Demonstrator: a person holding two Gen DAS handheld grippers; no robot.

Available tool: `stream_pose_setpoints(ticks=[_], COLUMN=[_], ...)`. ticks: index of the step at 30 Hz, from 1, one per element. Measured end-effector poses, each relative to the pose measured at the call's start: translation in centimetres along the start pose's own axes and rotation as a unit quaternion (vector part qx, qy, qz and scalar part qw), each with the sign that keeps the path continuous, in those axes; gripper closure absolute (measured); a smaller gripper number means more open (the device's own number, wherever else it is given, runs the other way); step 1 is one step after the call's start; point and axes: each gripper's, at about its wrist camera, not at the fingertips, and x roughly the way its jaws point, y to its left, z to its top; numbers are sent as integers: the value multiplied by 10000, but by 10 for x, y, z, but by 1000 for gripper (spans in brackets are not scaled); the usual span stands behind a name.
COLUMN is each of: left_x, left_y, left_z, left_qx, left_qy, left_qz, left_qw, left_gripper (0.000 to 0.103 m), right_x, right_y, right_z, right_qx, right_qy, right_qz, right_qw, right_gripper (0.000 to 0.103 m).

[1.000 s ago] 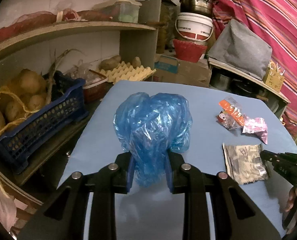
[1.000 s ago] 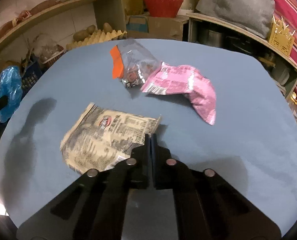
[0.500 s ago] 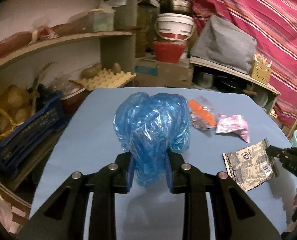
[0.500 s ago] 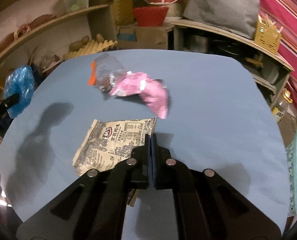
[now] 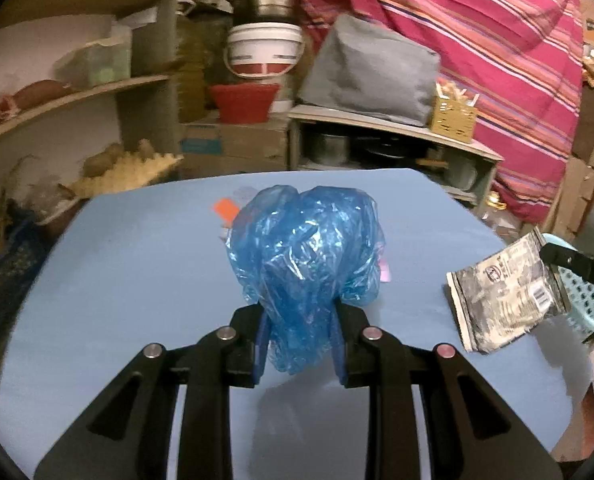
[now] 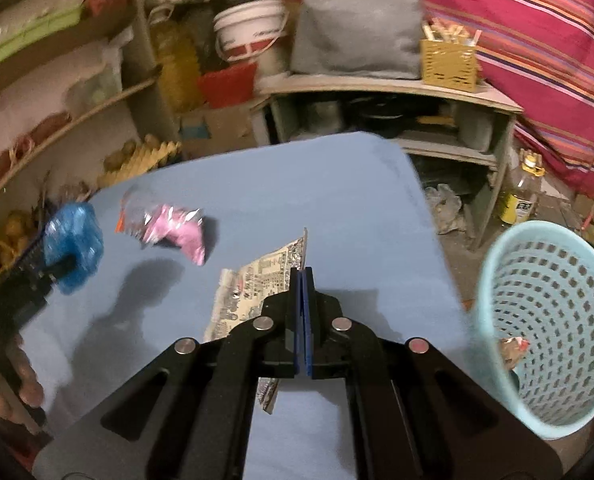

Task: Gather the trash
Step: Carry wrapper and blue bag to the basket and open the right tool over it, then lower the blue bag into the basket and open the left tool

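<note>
My left gripper (image 5: 298, 322) is shut on a crumpled blue plastic bag (image 5: 305, 252), held above the blue table (image 5: 137, 280); the same bag (image 6: 73, 240) shows at the left of the right wrist view. My right gripper (image 6: 302, 280) is shut on a black-and-white printed wrapper (image 6: 257, 284), lifted off the table; in the left wrist view that wrapper (image 5: 505, 292) hangs at the right. A pink wrapper (image 6: 181, 232) and a clear wrapper with an orange edge (image 6: 131, 216) lie on the table. A light blue perforated basket (image 6: 549, 320) stands beyond the table's right edge with a scrap inside.
Shelves with potatoes, egg trays (image 6: 137, 160) and a dark blue crate line the left. A white bucket (image 5: 263, 52), a red bowl (image 5: 244, 102) and a grey cushion (image 5: 369, 72) stand behind the table. An oil bottle (image 6: 523, 188) stands on the floor. A person's hand (image 6: 5, 380) shows at lower left.
Both grippers have swung to the right. The right gripper has lifted the printed wrapper off the table, and the light blue basket has come into view beside it. The left still holds the blue bag.
</note>
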Motion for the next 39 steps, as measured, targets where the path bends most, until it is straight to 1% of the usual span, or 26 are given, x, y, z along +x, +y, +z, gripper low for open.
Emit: stream_pose_setpoints(ticks=[5, 9, 16, 22, 25, 28, 31, 32, 34, 36, 37, 38, 39], left_x=[10, 15, 19, 25, 31, 36, 43, 46, 50, 55, 58, 61, 63], left_y=[-41, -69, -119, -174, -203, -229, -257, -267, -284, -301, -308, -317, -322], left_z=[8, 14, 25, 35, 37, 38, 39, 39, 38, 37, 36, 35, 34], left_qx=[122, 252, 392, 605, 693, 802, 913, 939, 981, 1012, 1029, 1051, 1073], left_qy=[-29, -34, -55, -95, -64, -36, 14, 46, 106, 191, 242, 291, 321], left_qz=[-145, -246, -534, -827, -989, -1138, -1319, -1384, -1482, -1587, -1642, -1687, -1711], left_qw=[9998, 9994, 9978, 9947, 9927, 9903, 9870, 9859, 9840, 9819, 9808, 9796, 9789], left_gripper=[77, 77, 77, 77, 77, 77, 77, 77, 77, 77, 77, 77, 77], right_x=[-31, -57, -95, -107, -107, -106, -101, -98, -92, -89, -88, -89, -91], right_y=[-40, -75, -154, -206, -225, -239, -248, -251, -254, -254, -255, -254, -255], right_z=[8, 12, 1, -16, -25, -35, -42, -45, -47, -49, -48, -49, -49], right_qx=[242, 436, 1173, 1635, 1693, 1823, 1862, 1857, 1822, 1771, 1764, 1744, 1719], right_qy=[-328, -630, -925, -917, -822, -734, -578, -485, -307, -243, -227, -249, -271], right_qz=[-108, -403, -781, -1051, -1290, -1313, -1284, -1272, -1318, -1394, -1418, -1461, -1510], right_qw=[9991, 9962, 9857, 9766, 9736, 9717, 9724, 9731, 9739, 9740, 9738, 9735, 9731], right_gripper=[101, 101, 101, 101, 101, 101, 100, 97, 96, 76, 60, 56, 54])
